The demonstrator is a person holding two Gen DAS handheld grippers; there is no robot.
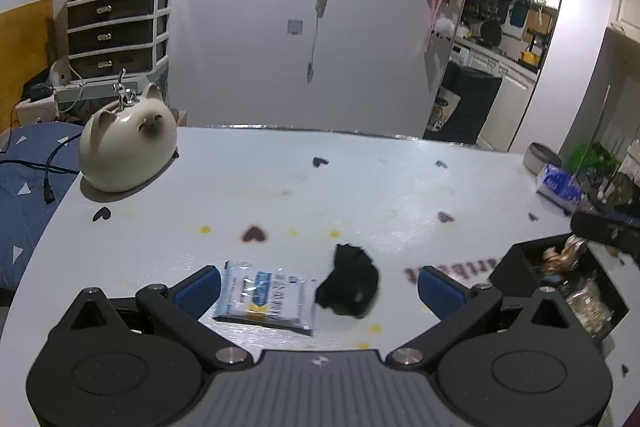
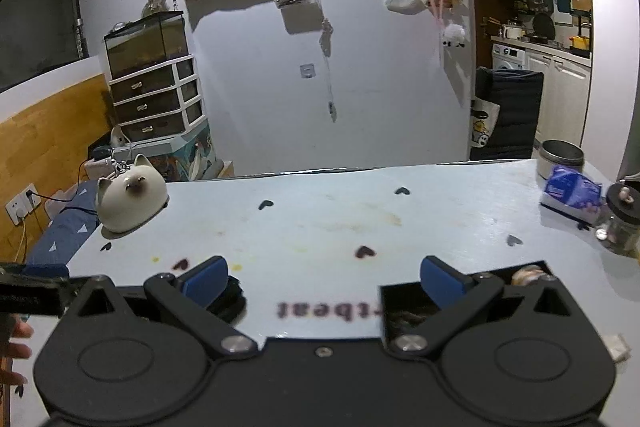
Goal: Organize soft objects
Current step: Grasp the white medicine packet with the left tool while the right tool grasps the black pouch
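So the soft stuff here is a crumpled black cloth thing (image 1: 347, 281) (sock maybe? too dark to tell) lying on the table (image 1: 280, 195) in the lower middle of the left wrist view, just beside a flat wipes-looking packet (image 1: 266, 297) to its left; whether the two touch I can't tell. Both sit between the blue pads of the left hand-held gripper (image 1: 319, 289), which is spread wide and pinching nothing, hanging over them. Over at the lower right of that frame there's a black bin (image 1: 516, 267) with some stuff already in it, looks like something furry plus a clear bag, hard to make out. The right hand-held gripper (image 2: 323, 279) is also spread and empty, parked over the printed lettering on the table, with the bin's edge peeking in at its lower right and a bit of the black cloth behind its left pad. Further out: a cat-shaped ceramic pot (image 1: 128, 143) at the upper left of the table, a blue tissue pack (image 2: 570, 191), a glass jar (image 2: 622, 223) and a metal tin (image 2: 560, 157) along the right side. My read is we're in the reach-for-the-next-item step. Next move probably needs the left one to drop lower, centre on the cloth alone, and close without snagging the packet, then carry it right to the bin.
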